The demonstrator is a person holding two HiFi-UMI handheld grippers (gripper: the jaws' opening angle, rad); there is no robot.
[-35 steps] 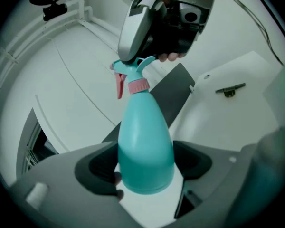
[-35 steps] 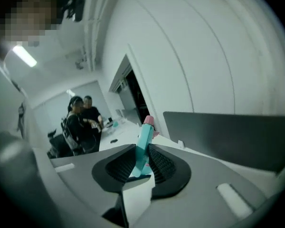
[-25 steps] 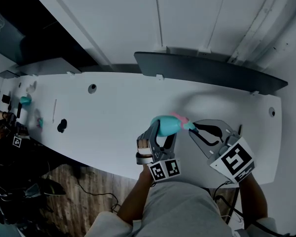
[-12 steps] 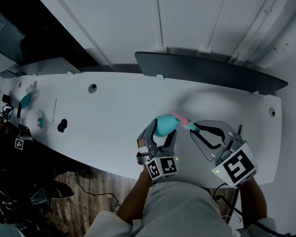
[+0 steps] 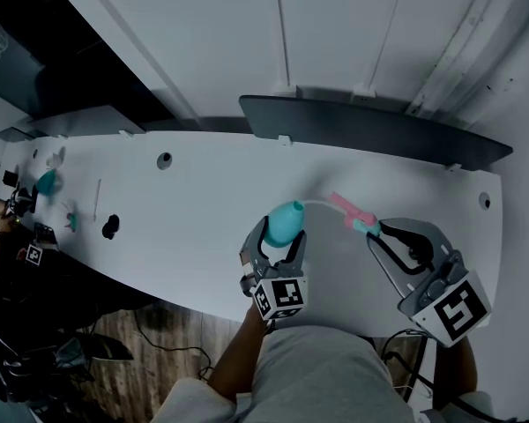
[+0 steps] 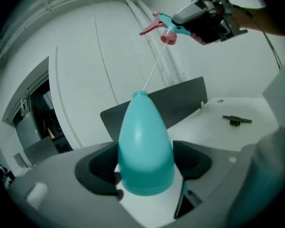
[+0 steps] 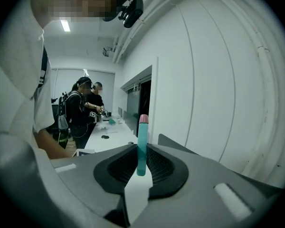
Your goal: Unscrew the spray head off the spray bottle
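1. The left gripper (image 5: 279, 236) is clamping the teal spray bottle (image 6: 145, 141) by its wide body, with its jaws spread broad around it, over the desk (image 5: 194, 210) near its front edge.
2. The right gripper (image 5: 381, 233) is pinching the spray head (image 5: 348, 210), its jaws narrow on the teal stem. The head is sitting at about 2 o'clock from the bottle's neck, apart from it.
3. The unscrewing is looking done: the head is off the neck, and only the thin dip tube (image 6: 154, 70) is bridging the two.
4. What is remaining, by my judgement, is drawing the tube clear of the opening.
5. A small dark object (image 5: 111, 226) is lying at 9 o'clock, well apart, and a black tool (image 6: 236, 120) is lying beside the right gripper. A dark panel (image 5: 379, 130) is standing at 12 o'clock, and people (image 7: 83, 108) are working at the desk's far end. Nothing is blocking the pull.
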